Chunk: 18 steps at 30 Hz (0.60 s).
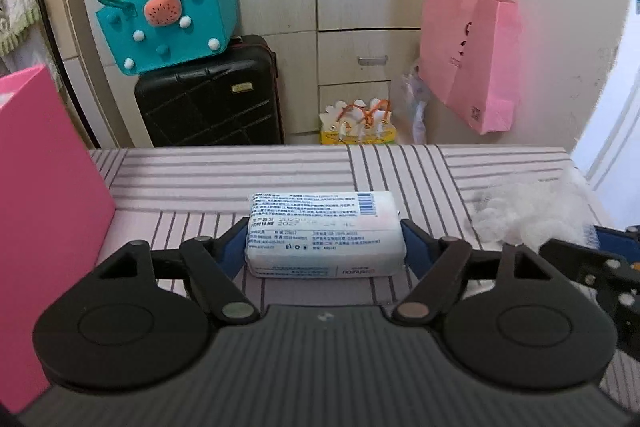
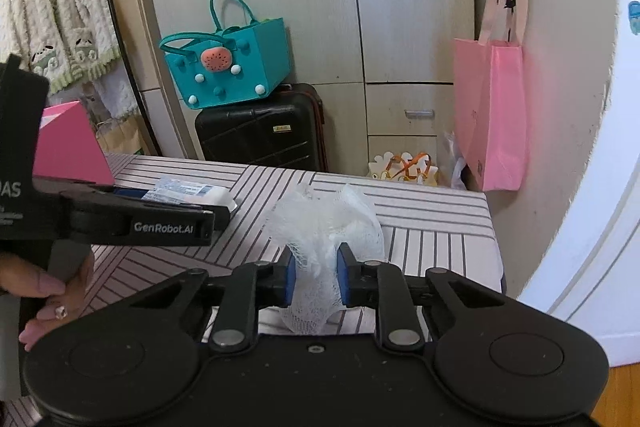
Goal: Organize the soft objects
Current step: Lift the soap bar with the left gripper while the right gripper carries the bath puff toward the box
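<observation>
— What have you got in front of your left gripper (image 1: 324,241)?

— A soft white pack (image 1: 323,233) of tissues, brick-shaped, wrapped in glossy film with blue print, a barcode at one corner and a date stamp across the top. It lies flat on the striped surface (image 1: 240,179), about midway between the left and right edges and some way in from the far edge. My left jaws bracket its two short ends, a blue pad close against each one; I cannot tell whether they are pressing yet, and the wrapper shows no dent.

— And the right one?

— My right gripper (image 2: 316,277) is clamped narrow on a white mesh puff (image 2: 324,227). It is airy netting, bunched and crinkled, see-through at the fringes. The blue pads (image 2: 290,277) pinch its lower part into a waist, and the rest billows out above and beyond them toward the surface's far right corner.

— Where do the two sit relative to each other?

— The puff is to the right of the pack, apart from it, nearer the right edge. A pink box (image 1: 44,227) stands upright at the left edge.

— Anyone visible?

— A hand (image 2: 44,291) wrapped around my left gripper's handle, seen from the right wrist.
</observation>
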Each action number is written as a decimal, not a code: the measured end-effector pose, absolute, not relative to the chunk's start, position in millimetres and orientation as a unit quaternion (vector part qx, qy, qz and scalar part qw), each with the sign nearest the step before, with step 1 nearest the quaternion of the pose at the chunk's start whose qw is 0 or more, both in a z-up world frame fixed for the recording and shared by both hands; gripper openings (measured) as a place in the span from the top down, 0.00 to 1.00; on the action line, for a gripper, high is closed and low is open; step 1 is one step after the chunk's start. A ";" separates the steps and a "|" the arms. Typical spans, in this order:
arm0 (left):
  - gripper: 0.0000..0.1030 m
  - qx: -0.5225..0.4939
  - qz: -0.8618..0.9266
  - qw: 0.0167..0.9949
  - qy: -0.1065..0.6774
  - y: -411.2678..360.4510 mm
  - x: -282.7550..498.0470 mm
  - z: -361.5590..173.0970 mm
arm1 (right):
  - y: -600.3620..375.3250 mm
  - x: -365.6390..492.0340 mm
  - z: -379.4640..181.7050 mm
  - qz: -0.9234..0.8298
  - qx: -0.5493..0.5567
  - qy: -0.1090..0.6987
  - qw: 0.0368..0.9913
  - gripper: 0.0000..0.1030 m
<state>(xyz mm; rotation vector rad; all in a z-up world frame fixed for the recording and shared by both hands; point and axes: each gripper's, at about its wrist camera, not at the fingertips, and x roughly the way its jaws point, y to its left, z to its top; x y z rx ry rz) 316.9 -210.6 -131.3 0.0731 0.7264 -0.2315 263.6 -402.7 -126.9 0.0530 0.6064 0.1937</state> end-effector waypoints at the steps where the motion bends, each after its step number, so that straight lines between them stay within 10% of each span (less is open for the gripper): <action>1: 0.26 0.031 -0.118 0.926 0.356 -208.7 313.3 -129.8 | -400.8 260.0 -126.3 0.093 0.026 0.299 0.949 0.78; 18: 0.26 -0.024 -0.195 0.919 0.342 -150.7 206.5 -124.0 | -379.5 176.7 -118.2 0.100 0.040 0.324 0.940 0.79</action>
